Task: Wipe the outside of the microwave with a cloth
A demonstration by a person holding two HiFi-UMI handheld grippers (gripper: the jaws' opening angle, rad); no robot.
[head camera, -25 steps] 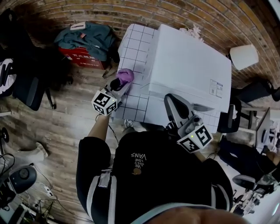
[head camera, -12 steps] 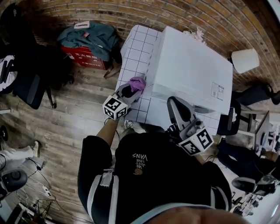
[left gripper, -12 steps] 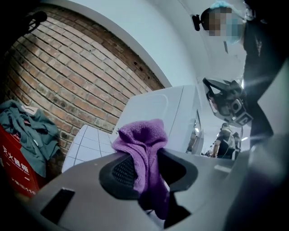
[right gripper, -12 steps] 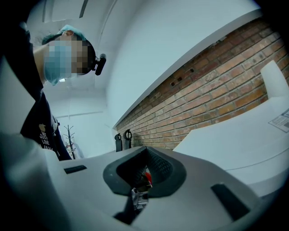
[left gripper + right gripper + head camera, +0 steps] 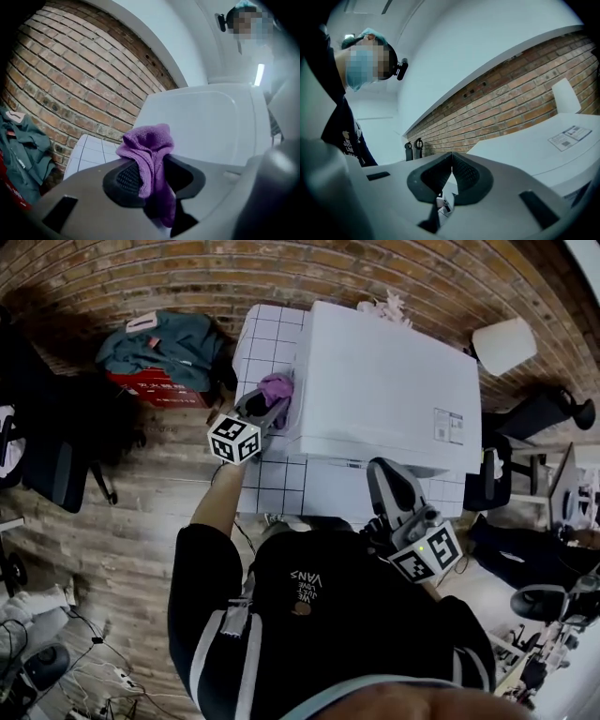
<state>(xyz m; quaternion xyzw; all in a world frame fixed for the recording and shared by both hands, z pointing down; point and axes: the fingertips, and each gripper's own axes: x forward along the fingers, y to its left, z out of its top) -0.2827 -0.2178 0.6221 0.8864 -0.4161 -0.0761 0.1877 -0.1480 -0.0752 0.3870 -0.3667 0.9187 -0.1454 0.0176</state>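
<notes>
We log: left claw clamped on cloth. Within last second, cloth went from over tiled surface to microwave left edge. We judge side wipe starting. Right claw closed, empty, near microwave front.

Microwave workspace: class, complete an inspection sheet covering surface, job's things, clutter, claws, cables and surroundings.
Surface: white grid-lined table, under the microwave.
Job's things: white microwave; purple cloth at its left side.
Clutter: crumpled white item behind the microwave.
Claws: left claw shut on the cloth; right claw shut, empty.
Cables: loose cables on the floor.
Surroundings: brick wall, wooden floor, teal garment on a red box.
</notes>
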